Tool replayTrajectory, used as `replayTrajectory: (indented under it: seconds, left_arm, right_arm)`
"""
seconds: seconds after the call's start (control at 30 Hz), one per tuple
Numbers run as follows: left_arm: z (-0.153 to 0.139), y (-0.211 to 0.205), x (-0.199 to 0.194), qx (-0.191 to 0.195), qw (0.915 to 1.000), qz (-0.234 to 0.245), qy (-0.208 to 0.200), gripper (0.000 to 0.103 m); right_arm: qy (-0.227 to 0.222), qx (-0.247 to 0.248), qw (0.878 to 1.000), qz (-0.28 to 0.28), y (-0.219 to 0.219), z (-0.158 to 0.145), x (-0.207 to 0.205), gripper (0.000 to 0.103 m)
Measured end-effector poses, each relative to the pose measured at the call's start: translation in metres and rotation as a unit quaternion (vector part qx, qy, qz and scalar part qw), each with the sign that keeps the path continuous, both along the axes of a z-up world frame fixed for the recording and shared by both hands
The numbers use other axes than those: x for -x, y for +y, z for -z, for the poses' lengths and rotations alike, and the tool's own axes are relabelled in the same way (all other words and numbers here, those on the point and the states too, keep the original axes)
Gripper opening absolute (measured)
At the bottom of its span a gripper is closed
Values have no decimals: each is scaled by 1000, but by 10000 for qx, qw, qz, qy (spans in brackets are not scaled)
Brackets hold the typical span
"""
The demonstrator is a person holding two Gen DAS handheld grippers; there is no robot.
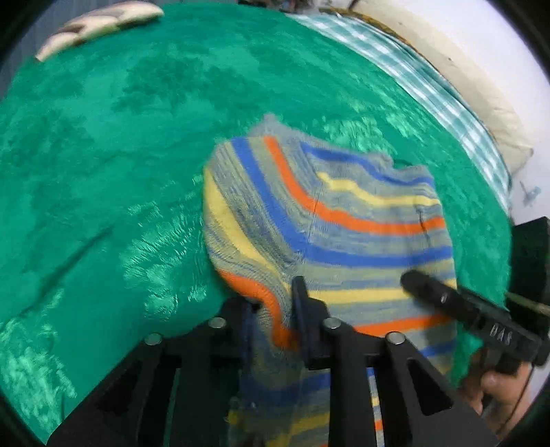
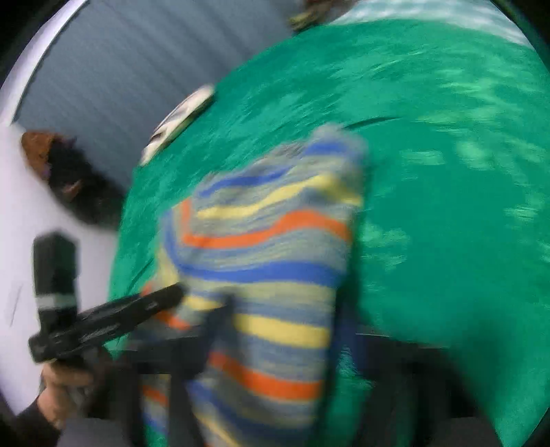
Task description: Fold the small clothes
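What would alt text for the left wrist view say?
A striped garment lies on a green blanket, its near edge pinched in the left claw. The right claw reaches in from the right.

Striped knit garment (image 1: 330, 220), rumpled, draped on green cover

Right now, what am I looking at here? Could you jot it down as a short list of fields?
Surface: green fuzzy blanket
Garment: striped knit garment, blue, orange, yellow and grey, partly lifted off the blanket
Left gripper: near edge of the garment pinched between its fingers
Right gripper: blurred; garment runs between its fingers, apparently gripped
Also there: folded pale cloth at the blanket's far edge; checked fabric beyond the blanket
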State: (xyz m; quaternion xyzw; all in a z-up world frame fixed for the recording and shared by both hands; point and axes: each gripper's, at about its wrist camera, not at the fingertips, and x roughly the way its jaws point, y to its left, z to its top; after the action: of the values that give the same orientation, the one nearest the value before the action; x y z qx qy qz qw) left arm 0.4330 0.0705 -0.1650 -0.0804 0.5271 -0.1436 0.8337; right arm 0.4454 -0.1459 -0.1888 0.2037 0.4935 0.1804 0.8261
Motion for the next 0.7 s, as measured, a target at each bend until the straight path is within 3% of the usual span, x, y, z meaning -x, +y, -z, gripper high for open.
replayTrajectory:
  seconds: [0.07, 0.27, 0.3, 0.33, 0.37, 0.4, 0.43, 0.47, 0.5, 0.53, 0.6, 0.7]
  left_arm:
    - [-23, -8, 10, 13, 9992, 146, -360, 14]
    - [-102, -29, 53, 450, 9912, 534, -1124, 14]
    - [-105, -35, 55, 483, 9907, 573, -1136, 15]
    - [-104, -42, 55, 460, 9908, 617, -1109, 24]
    - [-94, -53, 56, 285, 9923, 671, -998, 31]
    - [-85, -60, 57, 34, 9933, 662, -947, 57]
    - [-74, -63, 62, -306, 9934, 584, -936, 70]
    - [-63, -65, 72, -732, 9913, 472, -988, 70]
    - [-53, -64, 87, -1088, 9874, 462, -1054, 70]
    - [-47, -63, 104, -1310, 9836, 547, -1112, 71]
    - [-43, -55, 144, -1626, 9764, 634, -1268, 74]
    - [-56, -46, 201, -1992, 9672, 466, -1506, 97]
  right_arm:
    - [-197, 379, 9990, -92, 9, -18, 3, 24]
    - [-1004, 596, 9930, -203, -4, -108, 39, 24]
    - [-1039, 631, 9924, -174, -10, -117, 44, 24]
    - [-1053, 680, 9921, -103, -20, -126, 49, 24]
    - [-1035, 700, 9921, -53, -28, -128, 51, 25]
    - [-952, 765, 9925, 43, -40, -126, 53, 33]
    - [-790, 887, 9928, 159, -53, -116, 55, 43]
    - [-625, 1143, 9910, 303, -63, -107, 57, 68]
    - [-380, 1626, 9845, 533, -76, -94, 65, 77]
    - [-202, 2019, 9768, 682, -86, -84, 78, 77]
    - [-84, 2346, 9689, 785, -98, -77, 106, 78]
    - [13, 2542, 9629, 902, -100, -84, 156, 86]
